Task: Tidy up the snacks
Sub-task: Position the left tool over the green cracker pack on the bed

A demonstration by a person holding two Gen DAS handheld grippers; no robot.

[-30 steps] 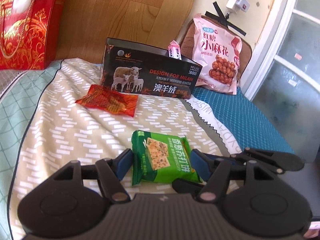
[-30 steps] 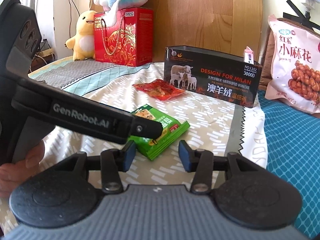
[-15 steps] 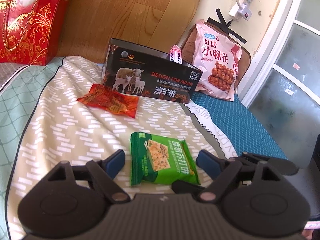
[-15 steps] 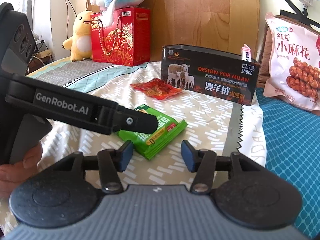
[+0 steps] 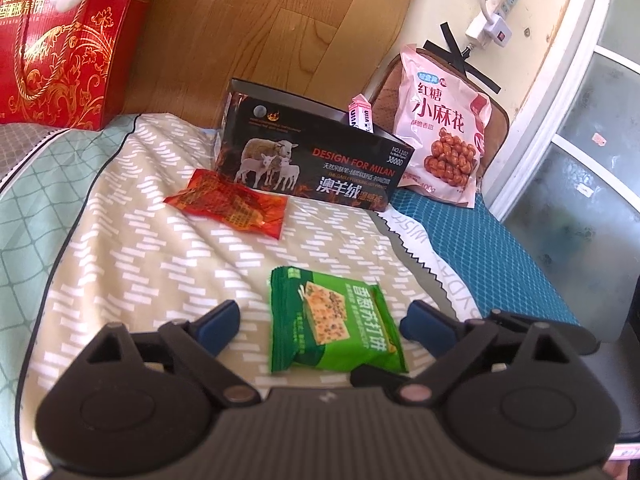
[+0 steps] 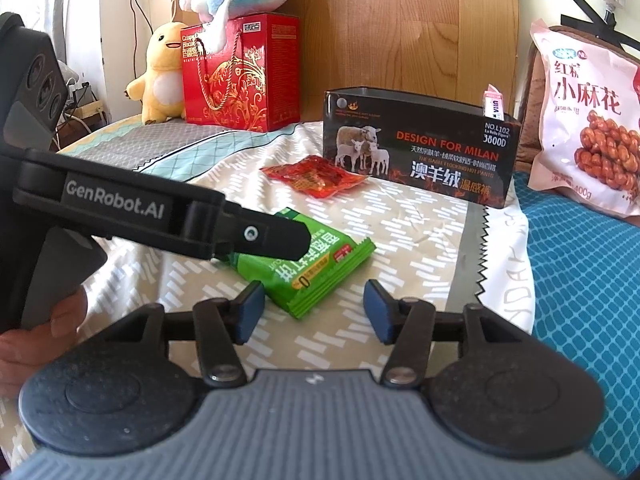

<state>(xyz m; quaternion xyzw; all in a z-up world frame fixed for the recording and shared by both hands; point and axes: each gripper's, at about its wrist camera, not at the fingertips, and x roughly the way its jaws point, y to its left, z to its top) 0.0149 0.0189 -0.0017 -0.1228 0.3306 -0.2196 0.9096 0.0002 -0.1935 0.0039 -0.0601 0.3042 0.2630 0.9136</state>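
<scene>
A green cracker packet [image 5: 334, 326] lies flat on the bed between the fingers of my left gripper [image 5: 320, 324], which is open and not touching it. It also shows in the right wrist view [image 6: 320, 268], just ahead of my open, empty right gripper [image 6: 314, 312]. A red snack packet [image 5: 232, 202] lies farther back, in front of an open black box [image 5: 308, 160] printed with sheep. A small pink packet [image 5: 362, 114] stands inside the box at its right end.
A large pink bag of twisted snacks [image 5: 444, 144] leans on a brown cushion at the back right. A red gift box [image 6: 240, 76] with plush toys stands at the back left. The left tool's arm [image 6: 160, 216] crosses the right wrist view.
My left gripper has opened wider and drawn back a little from the green packet, which stays on the bed. The right gripper has hardly moved.
</scene>
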